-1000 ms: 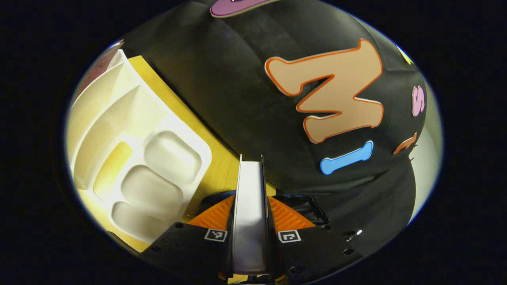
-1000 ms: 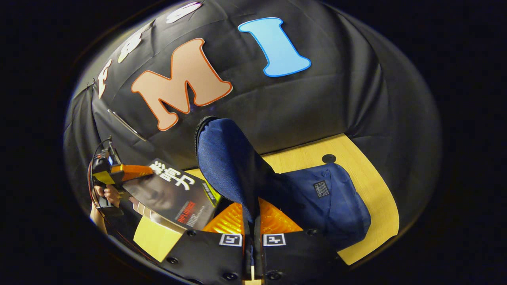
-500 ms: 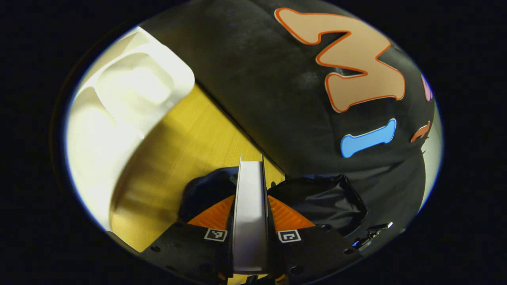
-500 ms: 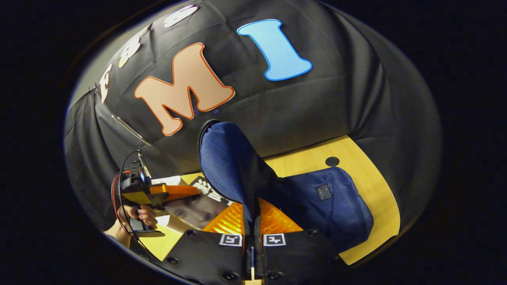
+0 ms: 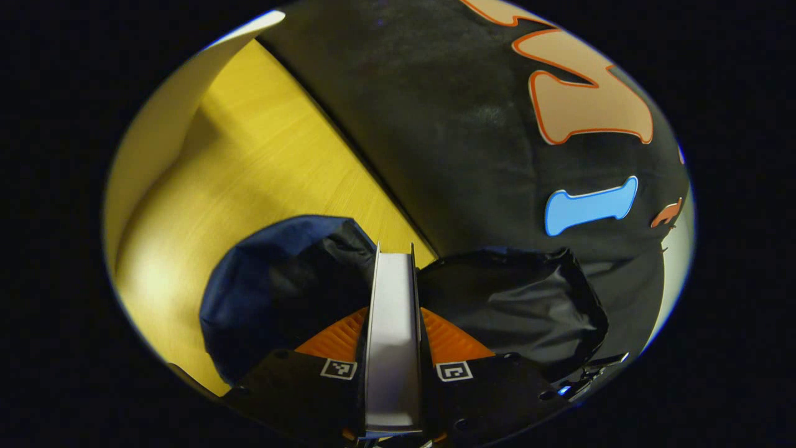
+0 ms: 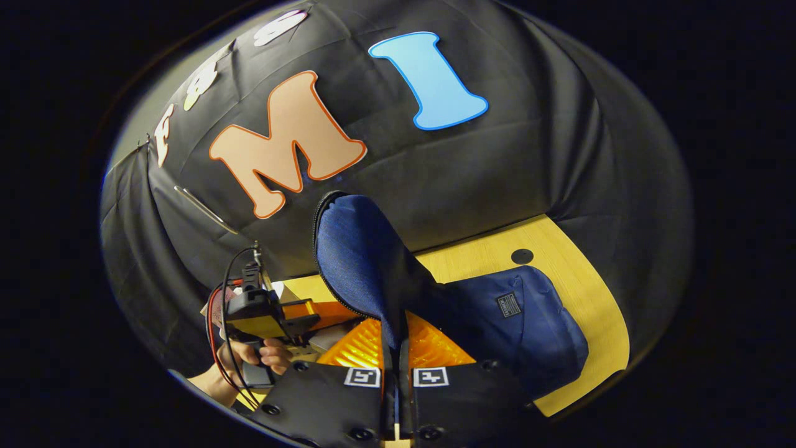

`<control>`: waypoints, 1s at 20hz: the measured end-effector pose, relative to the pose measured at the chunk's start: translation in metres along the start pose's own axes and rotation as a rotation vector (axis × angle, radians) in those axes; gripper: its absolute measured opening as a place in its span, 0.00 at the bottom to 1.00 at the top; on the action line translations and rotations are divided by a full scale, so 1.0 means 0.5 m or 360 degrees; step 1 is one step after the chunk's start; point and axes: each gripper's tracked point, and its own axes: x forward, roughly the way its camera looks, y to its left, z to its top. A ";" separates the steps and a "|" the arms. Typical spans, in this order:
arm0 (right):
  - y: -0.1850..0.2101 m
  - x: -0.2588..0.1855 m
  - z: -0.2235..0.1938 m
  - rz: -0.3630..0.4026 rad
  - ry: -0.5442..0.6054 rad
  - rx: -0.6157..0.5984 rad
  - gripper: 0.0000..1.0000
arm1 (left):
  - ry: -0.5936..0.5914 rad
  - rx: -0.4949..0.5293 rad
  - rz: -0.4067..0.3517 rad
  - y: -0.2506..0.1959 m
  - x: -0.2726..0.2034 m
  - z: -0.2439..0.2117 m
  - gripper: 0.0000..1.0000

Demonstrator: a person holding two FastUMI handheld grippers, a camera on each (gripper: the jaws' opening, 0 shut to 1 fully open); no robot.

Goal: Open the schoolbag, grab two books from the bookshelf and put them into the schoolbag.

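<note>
My left gripper (image 5: 393, 311) is shut on a book (image 5: 393, 292), whose pale page edge stands upright between the fingers. Just beyond it lies the blue schoolbag (image 5: 249, 280) with its black lining (image 5: 516, 298) spread open. In the right gripper view, my right gripper (image 6: 396, 341) is shut on the schoolbag's flap (image 6: 357, 255) and holds it raised. The bag's body (image 6: 535, 323) lies on the table to the right. The left gripper (image 6: 273, 314), held by a hand (image 6: 267, 354), sits at the flap's left side; the flap hides most of the book.
The yellow wooden table (image 5: 267, 162) runs back to the black cloth wall. A strip of the white bookshelf (image 5: 168, 112) shows at the left. A small dark round hole (image 6: 522, 256) marks the table behind the bag.
The left gripper has carried the book away from the white bookshelf to the schoolbag's open mouth. The right gripper keeps the flap raised in place.
</note>
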 end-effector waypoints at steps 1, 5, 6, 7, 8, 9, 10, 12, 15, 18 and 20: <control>0.001 0.001 -0.001 0.0001 0.0001 0.0002 0.04 | 0.0009 -0.0022 -0.0001 0.003 0.009 -0.014 0.34; -0.007 0.000 -0.001 -0.0006 -0.0006 0.0014 0.05 | 0.0003 -0.0167 -0.0020 0.015 0.039 -0.046 0.32; -0.007 -0.001 0.000 -0.0010 -0.0007 0.0019 0.05 | 0.0007 -0.0199 -0.0014 0.020 0.036 -0.047 0.32; -0.007 -0.002 -0.003 -0.0013 -0.0004 0.0024 0.07 | 0.0011 -0.0229 0.0002 0.026 0.036 -0.048 0.32; -0.005 0.002 -0.002 -0.0013 -0.0001 0.0034 0.05 | 0.0006 -0.0238 0.0022 0.033 0.037 -0.048 0.32; -0.004 0.004 -0.001 -0.0013 0.0000 0.0039 0.07 | 0.0002 -0.0240 0.0049 0.041 0.037 -0.049 0.34; -0.011 0.003 -0.003 -0.0016 -0.0003 0.0036 0.07 | 0.0000 -0.0258 0.0059 0.043 0.041 -0.049 0.34; -0.007 0.002 -0.005 -0.0014 0.0006 0.0034 0.07 | -0.0021 -0.0305 0.0087 0.047 0.042 -0.041 0.32; -0.009 0.006 -0.006 -0.0009 0.0013 0.0029 0.05 | -0.0010 -0.0309 0.0093 0.050 0.040 -0.044 0.33; -0.010 0.006 -0.009 -0.0006 0.0020 0.0039 0.05 | -0.0018 -0.0289 0.0099 0.046 0.036 -0.040 0.35; -0.010 0.009 -0.014 -0.0002 0.0023 0.0042 0.05 | 0.0026 -0.0254 0.0141 0.049 0.038 -0.051 0.41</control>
